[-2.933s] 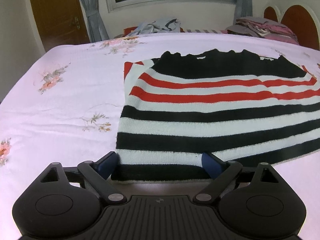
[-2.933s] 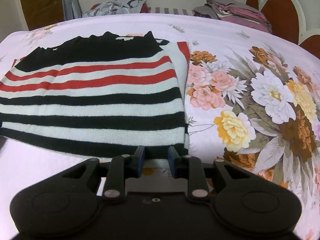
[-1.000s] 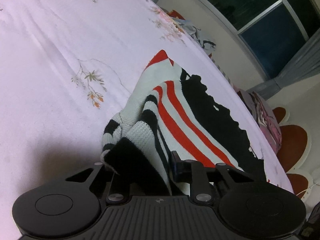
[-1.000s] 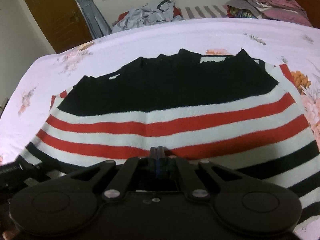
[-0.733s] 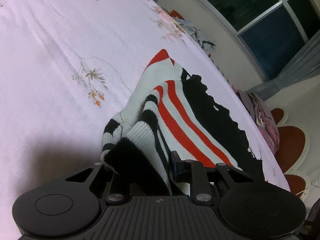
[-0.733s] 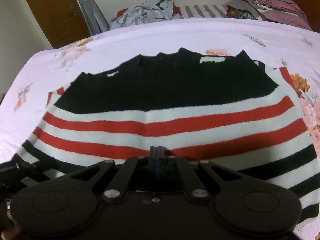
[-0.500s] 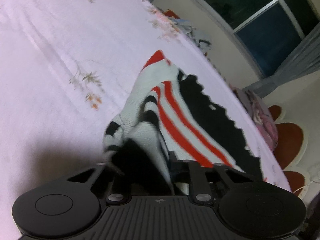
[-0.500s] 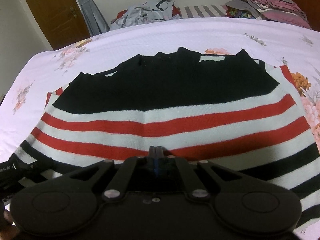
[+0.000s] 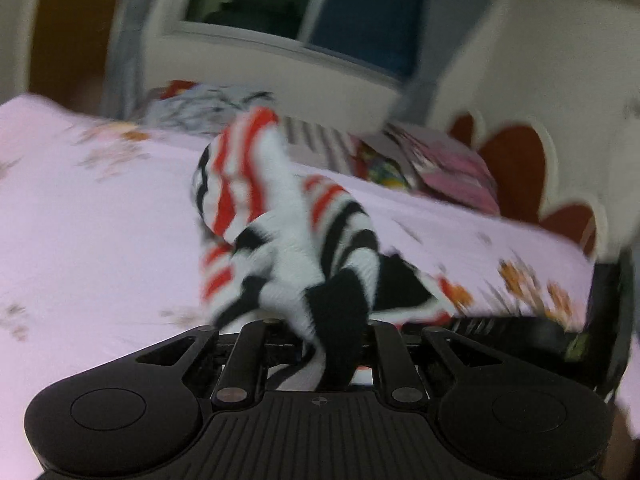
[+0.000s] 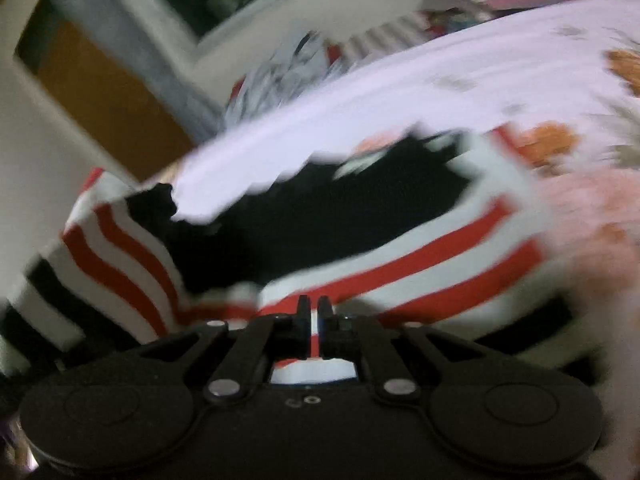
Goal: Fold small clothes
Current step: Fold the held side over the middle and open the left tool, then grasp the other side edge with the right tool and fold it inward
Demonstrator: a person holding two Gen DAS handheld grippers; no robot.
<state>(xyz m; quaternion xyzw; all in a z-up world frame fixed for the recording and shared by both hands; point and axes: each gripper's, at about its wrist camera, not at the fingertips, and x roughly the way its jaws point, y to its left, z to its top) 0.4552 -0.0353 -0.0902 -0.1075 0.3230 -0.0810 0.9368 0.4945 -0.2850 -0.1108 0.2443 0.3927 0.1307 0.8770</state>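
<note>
Left wrist view, blurred: the left gripper [image 9: 320,344] is clamped on a bunched black-and-white edge of the striped sweater [image 9: 288,232], which rises in a twisted hump above the pink bed sheet [image 9: 80,216]. Part of the sweater trails down to the sheet at the right, near the other gripper's dark body at the frame's right edge. Behind stand a window [image 9: 304,4], a clothes pile [image 9: 208,104] and a red headboard [image 9: 520,168].

Right wrist view, also blurred: the right gripper [image 10: 314,312] is nearly closed, pinching a red-and-white fold of the sweater [image 10: 360,216]. The garment's black top and red stripes spread across the floral bed sheet [image 10: 440,88], while its left side lifts off the bed in a raised flap. A brown door [image 10: 92,92] shows behind.
</note>
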